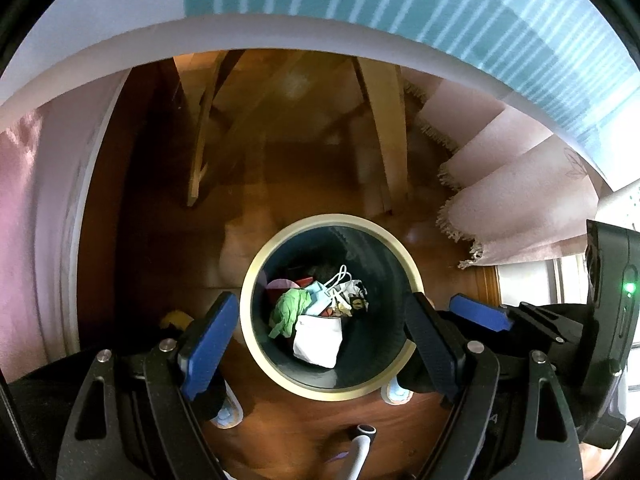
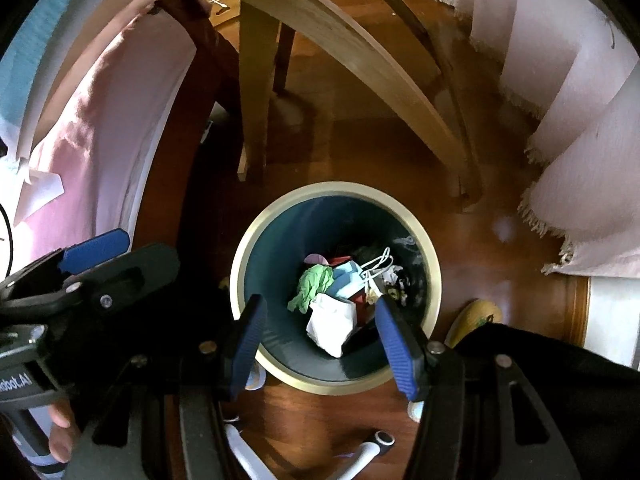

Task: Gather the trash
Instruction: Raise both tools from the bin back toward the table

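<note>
White paper (image 1: pixel 318 340) binned below left gripper (image 1: pixel 320 344).

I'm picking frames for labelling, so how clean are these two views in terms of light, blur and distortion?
Left wrist view: strong fisheye bending with black corners; the wooden floor is dim and soft, while the trash bin and its white paper read clearly. Right wrist view: same curvature; the bin rim is slightly smeared, and the pink cloth is brightly lit.

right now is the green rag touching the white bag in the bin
Touching: in the right wrist view the green rag overlaps the white bag's top edge, no gap.
</note>
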Motion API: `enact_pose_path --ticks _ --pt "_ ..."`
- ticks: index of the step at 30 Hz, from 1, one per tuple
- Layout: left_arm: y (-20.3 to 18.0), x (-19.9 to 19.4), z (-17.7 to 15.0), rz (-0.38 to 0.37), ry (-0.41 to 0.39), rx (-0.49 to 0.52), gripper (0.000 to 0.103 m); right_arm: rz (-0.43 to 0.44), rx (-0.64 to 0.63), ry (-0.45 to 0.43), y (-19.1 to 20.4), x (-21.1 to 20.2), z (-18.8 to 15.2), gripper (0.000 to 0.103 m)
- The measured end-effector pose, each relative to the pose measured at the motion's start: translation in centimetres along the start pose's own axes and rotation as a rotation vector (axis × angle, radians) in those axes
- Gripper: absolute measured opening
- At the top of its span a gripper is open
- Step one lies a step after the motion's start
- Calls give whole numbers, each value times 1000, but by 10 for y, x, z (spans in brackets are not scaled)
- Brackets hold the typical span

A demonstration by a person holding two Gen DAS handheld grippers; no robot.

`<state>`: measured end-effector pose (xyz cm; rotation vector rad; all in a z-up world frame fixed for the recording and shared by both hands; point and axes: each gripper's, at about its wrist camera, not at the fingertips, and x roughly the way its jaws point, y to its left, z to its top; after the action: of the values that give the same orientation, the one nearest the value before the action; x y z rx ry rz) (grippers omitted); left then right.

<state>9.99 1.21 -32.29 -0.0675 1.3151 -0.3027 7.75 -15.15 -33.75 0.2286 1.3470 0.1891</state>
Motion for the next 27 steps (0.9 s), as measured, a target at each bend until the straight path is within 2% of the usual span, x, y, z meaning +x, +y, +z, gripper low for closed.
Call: enact_pose_path --ticks 9,15,21,25,27 --pt "-7 -17 -7 -38 -10 35 84 -21 -99 -43 16 -19 -10 57" --pt "-11 -40 -15 -80 -5 48 84 7 -121 -51 20 -50 -23 57" --pt "-27 -87 -29 -147 -37 125 84 13 -218 -113 34 -109 -32 57" --pt "-38 -130 -30 -154 -98 199 84 -10 -291 -176 42 -149 -37 57" --pt "-43 -154 -27 -161 -131 226 84 6 -292 -189 42 -165 -38 57"
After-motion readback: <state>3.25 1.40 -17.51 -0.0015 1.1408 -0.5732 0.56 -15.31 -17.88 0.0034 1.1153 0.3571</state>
